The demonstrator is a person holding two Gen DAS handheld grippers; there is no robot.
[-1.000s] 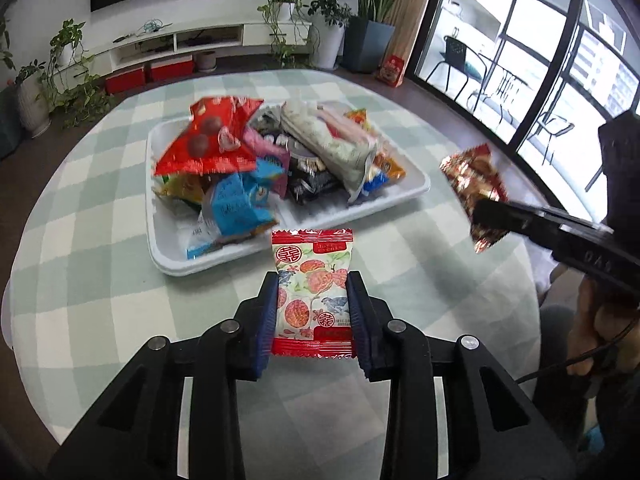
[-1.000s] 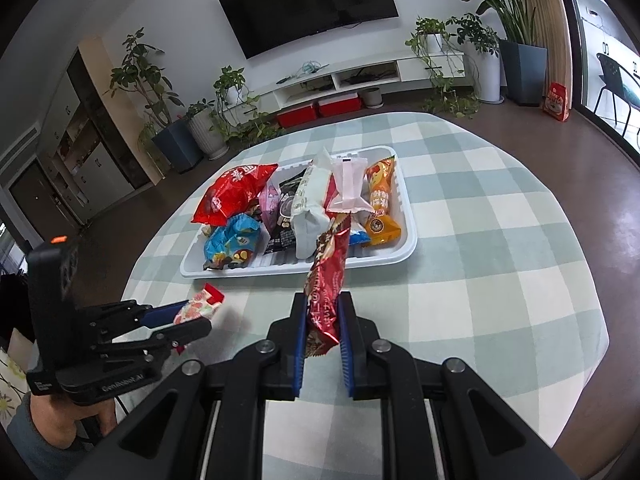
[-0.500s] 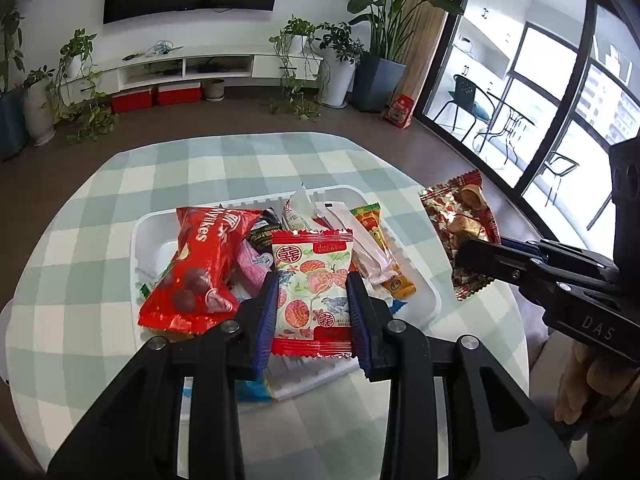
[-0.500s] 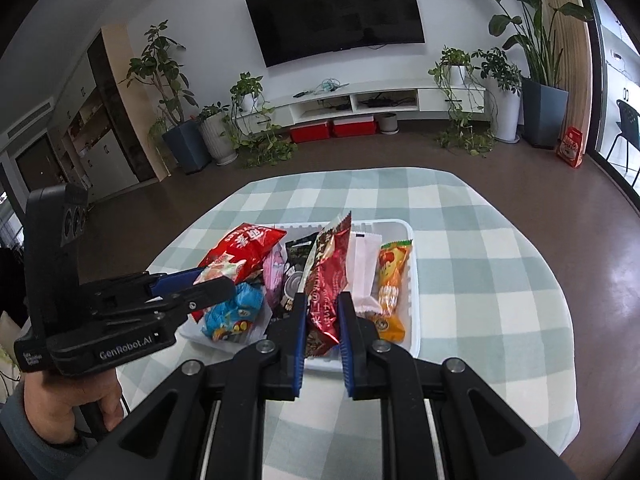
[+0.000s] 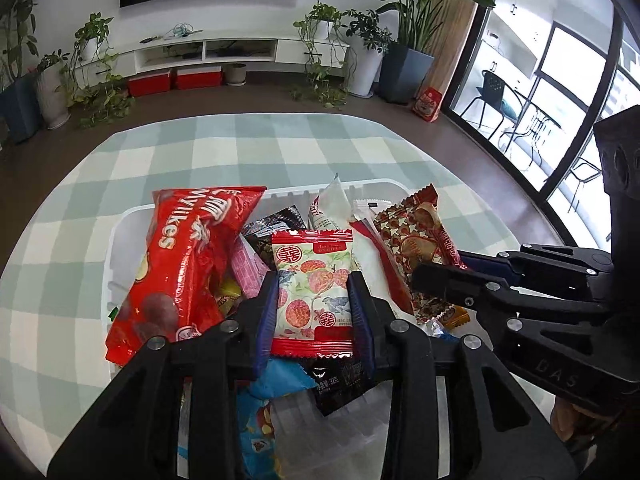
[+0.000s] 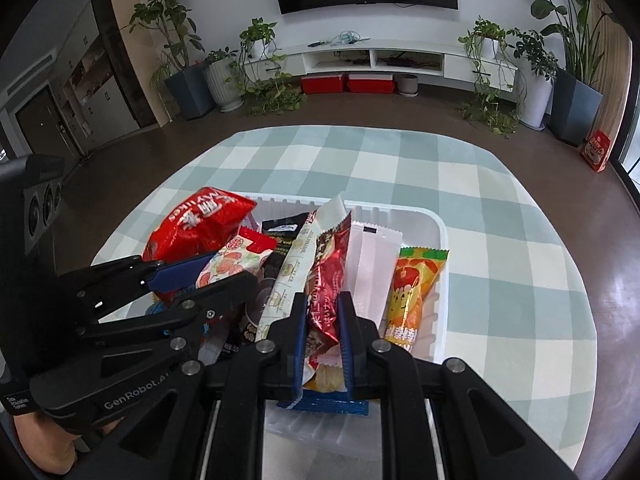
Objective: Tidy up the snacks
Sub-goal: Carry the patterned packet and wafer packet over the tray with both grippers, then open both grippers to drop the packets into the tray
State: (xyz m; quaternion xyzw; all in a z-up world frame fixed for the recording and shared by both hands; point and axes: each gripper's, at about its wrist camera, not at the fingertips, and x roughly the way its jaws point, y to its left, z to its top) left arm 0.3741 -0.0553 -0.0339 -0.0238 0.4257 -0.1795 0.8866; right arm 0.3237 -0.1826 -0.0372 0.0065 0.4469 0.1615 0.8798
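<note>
Left gripper [image 5: 312, 304] clamps the floral packet [image 5: 313, 288], right gripper [image 6: 322, 320] the red wrapper [image 6: 326, 276] (orange packet [image 6: 416, 292] right-view only).

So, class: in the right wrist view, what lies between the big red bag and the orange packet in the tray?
Between the red bag and the orange packet: black packets, a tall white wrapper and a plain white sachet.

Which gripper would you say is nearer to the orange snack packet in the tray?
Right. The right gripper hangs beside the orange snack packet; the left gripper sits farther off, across the tray.
</note>
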